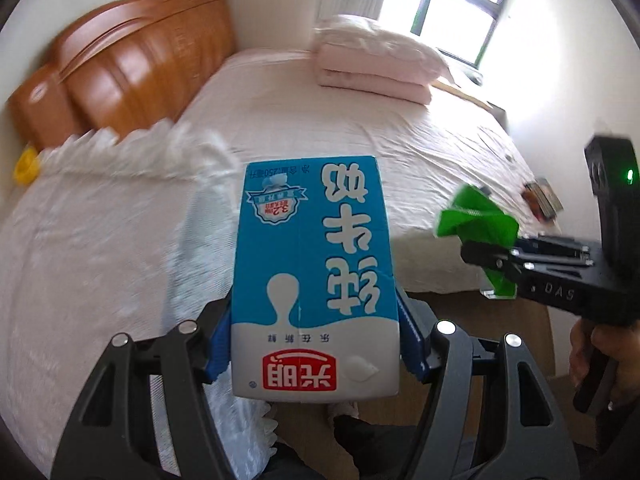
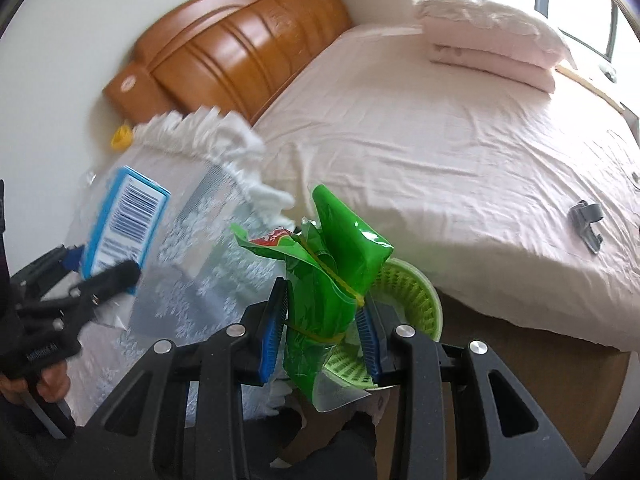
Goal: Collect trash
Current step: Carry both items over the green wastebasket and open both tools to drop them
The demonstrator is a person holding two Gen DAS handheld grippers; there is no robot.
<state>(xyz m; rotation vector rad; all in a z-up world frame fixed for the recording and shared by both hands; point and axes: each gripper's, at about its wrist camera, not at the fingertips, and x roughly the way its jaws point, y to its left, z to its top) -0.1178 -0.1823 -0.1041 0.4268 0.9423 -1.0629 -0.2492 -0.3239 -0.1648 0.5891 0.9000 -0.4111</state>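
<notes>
Green slotted basket [image 2: 416, 300] sits on the floor against the bed [image 2: 440, 152], its contents hidden behind the crumpled green wrapper [image 2: 332, 276] that the right gripper [image 2: 322, 330] pinches just above it. The left gripper [image 1: 316, 344] clamps a blue milk carton [image 1: 312, 264] over the lace-covered surface [image 1: 100, 248] beside the bed's edge.

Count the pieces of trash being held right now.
2. The blue milk carton is clamped in the left gripper; the crumpled green wrapper is in the right gripper, above a green basket.
</notes>
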